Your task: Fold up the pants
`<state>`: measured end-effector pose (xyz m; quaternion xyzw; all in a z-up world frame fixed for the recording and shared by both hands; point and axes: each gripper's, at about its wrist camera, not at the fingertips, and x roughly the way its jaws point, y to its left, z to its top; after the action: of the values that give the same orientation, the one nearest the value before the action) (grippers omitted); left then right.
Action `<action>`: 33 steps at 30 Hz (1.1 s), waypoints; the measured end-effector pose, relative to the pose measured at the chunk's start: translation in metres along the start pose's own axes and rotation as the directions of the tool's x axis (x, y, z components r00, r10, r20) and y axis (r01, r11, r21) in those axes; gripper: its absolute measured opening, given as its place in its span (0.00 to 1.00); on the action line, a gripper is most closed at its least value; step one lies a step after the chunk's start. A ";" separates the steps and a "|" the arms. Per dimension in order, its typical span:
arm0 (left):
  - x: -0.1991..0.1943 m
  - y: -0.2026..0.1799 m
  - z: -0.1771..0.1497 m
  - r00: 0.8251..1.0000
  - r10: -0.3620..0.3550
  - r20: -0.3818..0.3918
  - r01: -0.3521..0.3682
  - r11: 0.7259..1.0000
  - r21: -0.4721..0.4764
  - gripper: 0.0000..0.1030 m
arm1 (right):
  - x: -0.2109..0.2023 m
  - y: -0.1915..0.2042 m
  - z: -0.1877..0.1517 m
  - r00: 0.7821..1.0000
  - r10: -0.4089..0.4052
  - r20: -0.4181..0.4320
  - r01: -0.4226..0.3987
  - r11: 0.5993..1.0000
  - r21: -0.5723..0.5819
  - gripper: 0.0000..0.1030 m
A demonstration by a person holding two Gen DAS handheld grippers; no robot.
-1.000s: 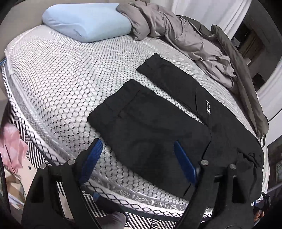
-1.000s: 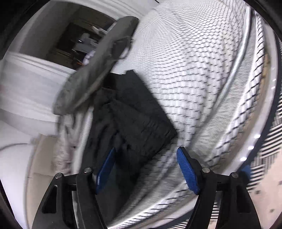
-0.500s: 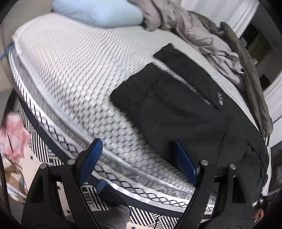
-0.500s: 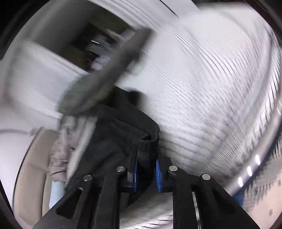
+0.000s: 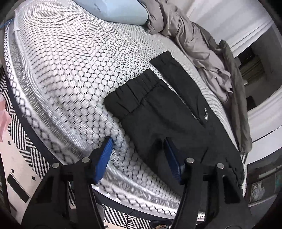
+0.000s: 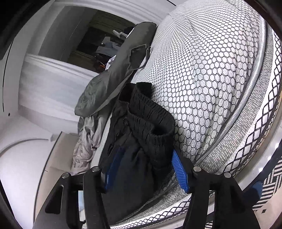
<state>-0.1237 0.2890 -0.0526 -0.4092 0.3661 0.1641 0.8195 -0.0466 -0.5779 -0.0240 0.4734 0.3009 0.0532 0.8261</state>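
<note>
- We see black pants (image 5: 158,121) lying folded near the mattress (image 5: 70,70) edge, reachable.
- Left gripper (image 5: 139,158): fingers spread, straddling the pants' edge.
- Right gripper (image 6: 146,169): fingers spread around the bunched waistband (image 6: 151,123), nothing pinched.

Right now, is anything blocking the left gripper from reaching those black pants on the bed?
Nothing visible does. The left gripper is open right at the black pants; one blue finger already lies on the fabric, only bare mattress beside it.

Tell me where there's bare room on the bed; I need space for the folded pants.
The honeycomb-patterned mattress is bare between the light blue pillow, the black pants and the near edge. The far side is crowded with crumpled grey bedding and an olive-grey garment.
</note>
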 end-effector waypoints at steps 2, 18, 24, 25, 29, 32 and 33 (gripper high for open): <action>-0.011 0.000 -0.006 1.000 -0.030 0.002 0.030 1.000 0.008 0.55 | -0.005 -0.004 -0.003 1.000 0.000 0.000 0.000 1.000 0.005 0.57; 0.006 -0.010 0.020 0.994 -0.098 0.054 0.099 0.995 -0.009 0.16 | 0.003 -0.005 -0.007 0.999 0.047 0.000 -0.047 0.999 -0.015 0.57; 0.009 -0.017 0.025 0.993 -0.106 0.057 0.106 0.994 0.014 0.19 | 0.003 0.002 -0.010 0.999 0.044 -0.022 -0.045 0.998 -0.042 0.57; 0.013 -0.015 0.025 0.994 -0.105 0.033 0.105 0.994 0.004 0.29 | 0.004 0.002 -0.010 0.999 0.044 -0.029 -0.045 0.998 -0.044 0.57; 0.038 -0.015 0.032 0.991 -0.132 -0.015 0.131 0.990 -0.048 0.46 | 0.015 0.002 -0.012 0.999 0.007 -0.046 -0.010 0.998 -0.055 0.60; 0.034 -0.024 0.034 0.997 -0.066 0.033 0.065 0.998 0.008 0.09 | 0.032 -0.001 -0.012 0.998 -0.010 -0.069 0.008 0.999 -0.034 0.61; 0.030 -0.023 0.035 0.997 -0.056 0.047 0.056 0.998 0.011 0.03 | 0.040 0.000 -0.012 0.996 -0.022 -0.085 0.018 0.999 -0.040 0.61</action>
<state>-0.0738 0.3012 -0.0481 -0.4112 0.3359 0.1490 0.8342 -0.0209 -0.5539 -0.0468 0.4515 0.3396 0.0710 0.8221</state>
